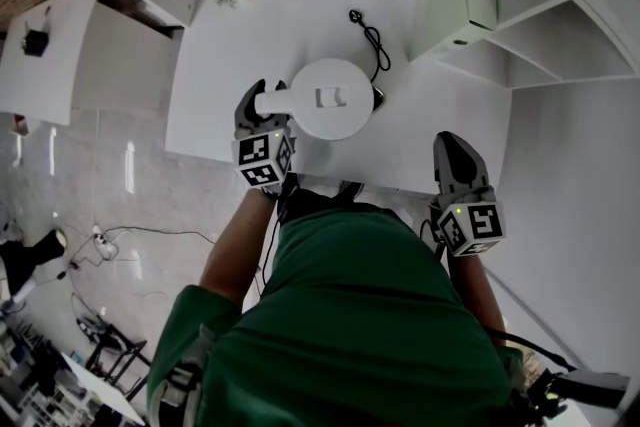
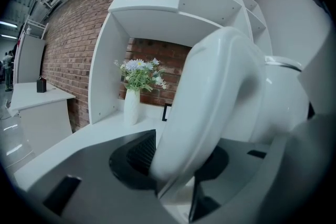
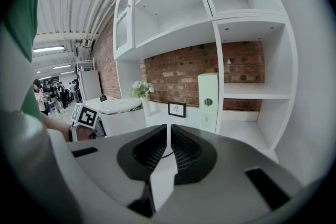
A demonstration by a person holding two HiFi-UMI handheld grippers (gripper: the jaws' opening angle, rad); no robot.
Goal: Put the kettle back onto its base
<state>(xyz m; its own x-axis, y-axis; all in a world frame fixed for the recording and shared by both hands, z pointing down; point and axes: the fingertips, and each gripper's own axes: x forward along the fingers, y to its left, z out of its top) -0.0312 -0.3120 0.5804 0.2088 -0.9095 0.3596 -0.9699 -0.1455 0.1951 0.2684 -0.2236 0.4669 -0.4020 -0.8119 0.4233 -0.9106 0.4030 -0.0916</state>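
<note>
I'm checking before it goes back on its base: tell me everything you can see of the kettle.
The kettle is white, glossy and plastic-looking, round from above, its flat lid carrying a small rectangular tab above a silvery band. It is upright over the white counter. Its thick curved handle points toward the person, clamped between the pads of the left gripper. Whether it is set down or lifted cannot be told.

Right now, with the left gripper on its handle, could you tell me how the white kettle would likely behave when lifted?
The kettle looks rigid, so it should lift as one piece. Gripped only by its side handle, the body will probably sag away from the left gripper. The glossy handle may slip in the fingers; its fill cannot be seen.
</note>
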